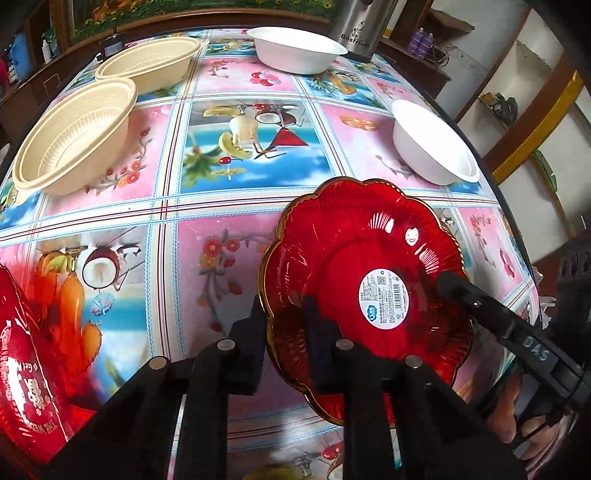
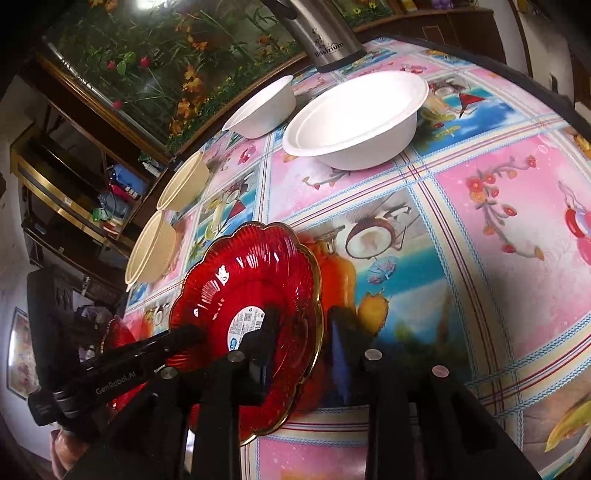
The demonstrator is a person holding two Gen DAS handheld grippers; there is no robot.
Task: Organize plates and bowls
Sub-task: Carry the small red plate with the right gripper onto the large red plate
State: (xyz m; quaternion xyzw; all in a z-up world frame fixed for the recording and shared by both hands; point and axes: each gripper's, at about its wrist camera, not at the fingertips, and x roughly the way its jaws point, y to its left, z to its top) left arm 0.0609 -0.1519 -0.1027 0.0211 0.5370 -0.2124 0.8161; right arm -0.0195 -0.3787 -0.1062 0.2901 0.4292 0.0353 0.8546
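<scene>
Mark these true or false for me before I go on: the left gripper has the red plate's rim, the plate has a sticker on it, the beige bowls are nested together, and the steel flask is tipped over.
1. The left gripper is shut on the rim of the red plate. True.
2. The red plate carries a white sticker. True.
3. The beige bowls are nested one inside the other. False: they stand side by side on the table.
4. The steel flask lies tipped on its side. False: it stands upright at the table's far edge.
</scene>
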